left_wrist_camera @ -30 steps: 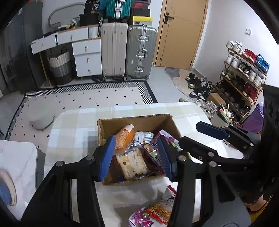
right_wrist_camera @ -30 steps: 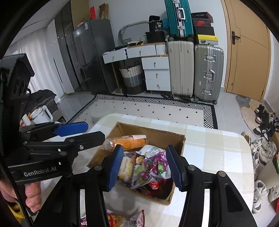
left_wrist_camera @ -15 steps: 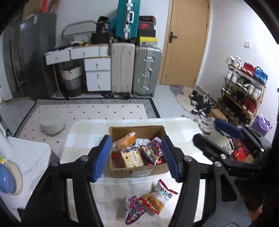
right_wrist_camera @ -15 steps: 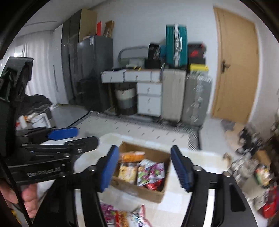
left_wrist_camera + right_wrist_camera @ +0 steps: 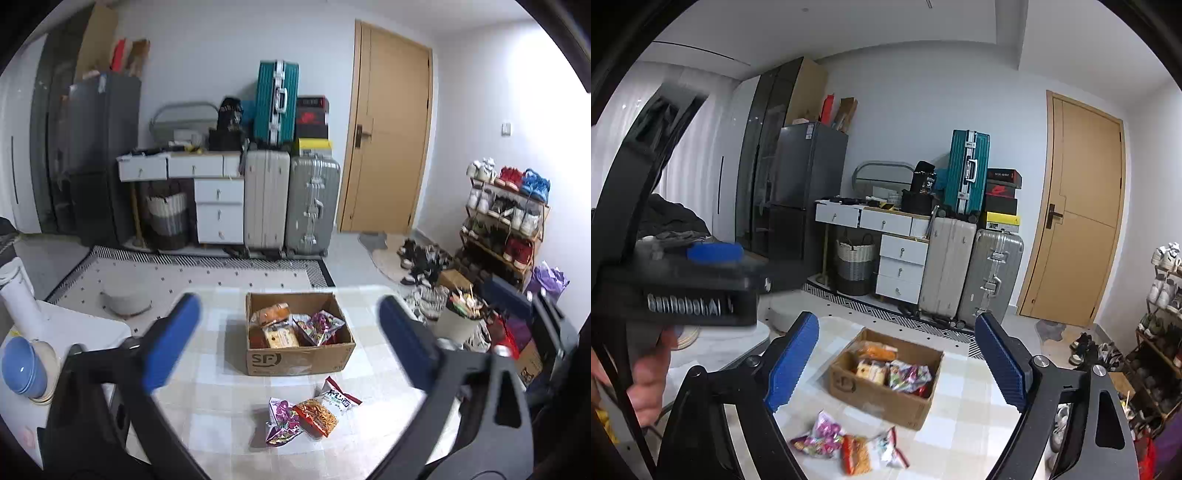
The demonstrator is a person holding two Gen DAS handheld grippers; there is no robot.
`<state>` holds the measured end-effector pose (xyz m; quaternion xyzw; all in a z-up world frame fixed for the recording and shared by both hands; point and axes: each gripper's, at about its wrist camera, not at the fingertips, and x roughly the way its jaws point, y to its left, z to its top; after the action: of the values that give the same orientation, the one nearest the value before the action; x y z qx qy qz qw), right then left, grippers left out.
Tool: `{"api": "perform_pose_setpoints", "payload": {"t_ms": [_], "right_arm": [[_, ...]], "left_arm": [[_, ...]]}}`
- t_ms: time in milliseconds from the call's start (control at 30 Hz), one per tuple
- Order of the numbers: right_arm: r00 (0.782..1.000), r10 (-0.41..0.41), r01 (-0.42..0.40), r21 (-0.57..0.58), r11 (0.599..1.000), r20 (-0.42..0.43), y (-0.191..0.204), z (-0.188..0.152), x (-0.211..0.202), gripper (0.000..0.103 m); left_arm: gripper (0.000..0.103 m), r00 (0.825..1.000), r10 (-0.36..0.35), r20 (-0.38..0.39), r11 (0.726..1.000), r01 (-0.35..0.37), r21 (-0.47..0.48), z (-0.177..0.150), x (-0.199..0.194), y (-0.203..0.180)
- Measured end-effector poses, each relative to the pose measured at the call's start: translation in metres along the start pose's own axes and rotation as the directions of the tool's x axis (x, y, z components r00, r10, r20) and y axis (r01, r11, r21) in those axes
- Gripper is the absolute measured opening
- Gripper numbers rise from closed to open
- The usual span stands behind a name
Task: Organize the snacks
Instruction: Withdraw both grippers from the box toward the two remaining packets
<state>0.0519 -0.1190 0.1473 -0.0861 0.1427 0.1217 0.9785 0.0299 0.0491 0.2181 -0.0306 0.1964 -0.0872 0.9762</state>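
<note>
Brown cardboard box (image 5: 298, 356) sits mid-worktop (image 5: 207, 435), part filled with snacks; three loose packets (image 5: 312, 411) lie just before it. Both the left tongs (image 5: 290, 341) and right tongs (image 5: 897, 363) are opening, nothing between them. Best approach: descend on one packet, pinch its crimped edge, then lift clear of the box wall.

Home, living/entry room. Evidence: shoe rack (image 5: 506, 218) full of shoes by the wooden door (image 5: 388, 129), suitcases (image 5: 291, 206) stacked along the far wall, fridge (image 5: 99, 158), white drawers (image 5: 218, 210), laundry basket (image 5: 166, 218), patterned rug (image 5: 184, 273), checked-cloth table (image 5: 207, 417).
</note>
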Motion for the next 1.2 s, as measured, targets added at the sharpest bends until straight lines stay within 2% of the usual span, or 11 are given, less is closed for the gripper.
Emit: {"api": "perform_pose_setpoints", "payload": {"t_ms": [67,133,233,333,467,700,867,1200], "right_arm": [[0.999,0.016,-0.017,0.024,1.0,0.028,0.005,-0.011,-0.022,0.099],[0.998,0.03,-0.033,0.052,0.998,0.063,0.007,-0.022,-0.043,0.101],[0.995,0.032,-0.039,0.062,0.997,0.098,0.011,-0.036,-0.059,0.102],[0.994,0.013,-0.023,0.092,0.995,0.11,0.014,-0.057,-0.074,0.102],[0.994,0.042,-0.058,0.16,0.985,0.101,0.012,-0.087,-0.072,0.102],[0.998,0.054,-0.058,0.195,0.979,0.026,0.017,-0.131,-0.059,0.102],[0.998,0.061,-0.055,0.239,0.969,-0.018,0.007,-0.144,-0.04,0.102],[0.997,0.056,-0.041,0.264,0.964,-0.05,0.001,-0.164,-0.018,0.102]], "left_arm": [[0.103,0.999,0.011,0.042,1.0,-0.011,0.009,-0.008,-0.029,-0.001],[0.103,0.998,0.026,0.059,0.999,-0.027,0.017,-0.02,-0.051,-0.002],[0.103,0.996,0.059,0.067,0.998,-0.06,0.016,-0.048,-0.077,-0.003],[0.103,0.996,0.064,0.056,0.998,-0.063,-0.019,-0.083,-0.094,0.002],[0.103,0.995,0.093,0.023,0.994,-0.091,-0.053,-0.128,-0.098,0.008],[0.103,0.991,0.114,-0.067,0.993,-0.114,0.004,-0.188,-0.06,-0.001],[0.102,0.985,0.088,-0.146,0.995,-0.093,-0.029,-0.211,-0.023,-0.001],[0.102,0.976,0.091,-0.196,0.994,-0.102,-0.049,-0.213,0.052,0.02]]}}
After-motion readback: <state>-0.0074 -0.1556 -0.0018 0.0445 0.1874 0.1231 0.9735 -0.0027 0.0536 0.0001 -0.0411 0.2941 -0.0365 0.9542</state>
